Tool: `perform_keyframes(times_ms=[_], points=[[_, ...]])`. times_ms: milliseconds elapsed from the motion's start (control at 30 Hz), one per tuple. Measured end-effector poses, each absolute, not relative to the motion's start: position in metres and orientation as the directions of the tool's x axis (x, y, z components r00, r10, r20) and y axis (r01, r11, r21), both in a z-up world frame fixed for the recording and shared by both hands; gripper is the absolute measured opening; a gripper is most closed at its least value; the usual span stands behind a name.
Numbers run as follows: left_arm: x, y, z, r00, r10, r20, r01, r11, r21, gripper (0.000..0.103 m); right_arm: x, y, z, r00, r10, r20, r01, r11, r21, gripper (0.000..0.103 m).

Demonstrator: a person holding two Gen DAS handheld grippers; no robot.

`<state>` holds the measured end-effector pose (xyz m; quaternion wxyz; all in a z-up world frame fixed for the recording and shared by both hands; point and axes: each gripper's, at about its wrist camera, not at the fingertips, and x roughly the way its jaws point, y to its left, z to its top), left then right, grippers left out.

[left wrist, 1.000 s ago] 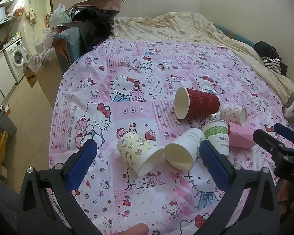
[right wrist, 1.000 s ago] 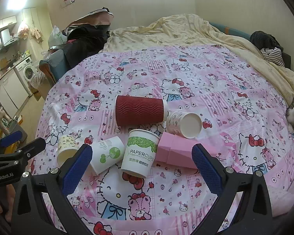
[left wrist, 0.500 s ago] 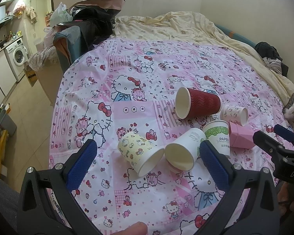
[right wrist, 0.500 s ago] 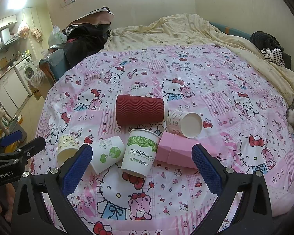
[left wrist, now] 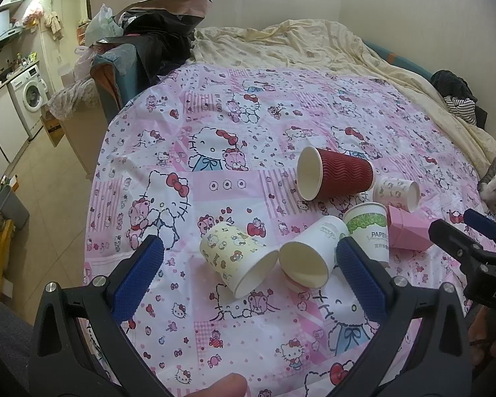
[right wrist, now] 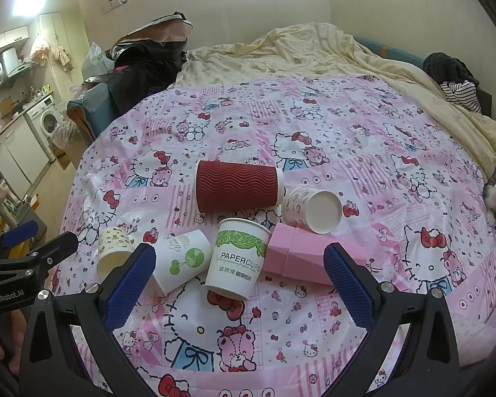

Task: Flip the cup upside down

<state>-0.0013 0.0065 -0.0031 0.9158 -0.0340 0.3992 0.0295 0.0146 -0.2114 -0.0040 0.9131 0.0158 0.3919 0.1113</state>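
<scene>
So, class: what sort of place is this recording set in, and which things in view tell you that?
Probably a small one-room flat: a rumpled bed lies right behind the cup-strewn table, and a washing machine sits under a kitchen counter to the left.

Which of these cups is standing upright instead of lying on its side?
Only the white cup with the green leaf band and PAPERCUPS print: its mouth faces up. The red, yellow, pink and other cups lie sideways.
</scene>
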Motion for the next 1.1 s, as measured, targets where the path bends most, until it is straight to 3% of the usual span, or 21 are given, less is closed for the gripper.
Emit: perform_keyframes(times_ms=[233, 433, 567, 667, 867, 1100], points=[[0.005, 0.025, 0.001, 0.636, 0.019, -0.771, -0.088, 0.995, -0.049, 0.103, 0.015, -0.213, -0.003, 0.666, 0.218, -0.713, -0.187, 0.975, 0.123, 0.103], [0.026, 0.077, -0.007, 0.514, 0.073, -0.855, -0.263, 0.962, -0.076, 0.103, 0.029, -0.24, 0.002, 0.63, 0.265, -0.73, -0.135, 0.963, 0.233, 0.103], [0.044, 0.094, -0.029, 0.394, 0.001, -0.919, -0.308, 0.942, -0.131, 0.102, 0.044, -0.256, 0.012, 0.629, 0.282, -0.725, -0.122, 0.956, 0.266, 0.103], [0.059, 0.098, -0.05, 0.299, -0.061, -0.952, -0.354, 0.92, -0.17, 0.093, 0.06, -0.265, 0.012, 0.606, 0.297, -0.738, -0.112, 0.95, 0.29, 0.103], [0.082, 0.083, -0.072, 0.226, -0.091, -0.97, -0.377, 0.91, -0.173, 0.091, 0.086, -0.27, 0.0, 0.52, 0.321, -0.791, -0.099, 0.943, 0.317, 0.103], [0.11, 0.08, -0.102, 0.163, -0.202, -0.966, -0.483, 0.837, -0.257, 0.077, 0.095, -0.278, -0.014, 0.49, 0.321, -0.811, -0.068, 0.941, 0.331, 0.103]])
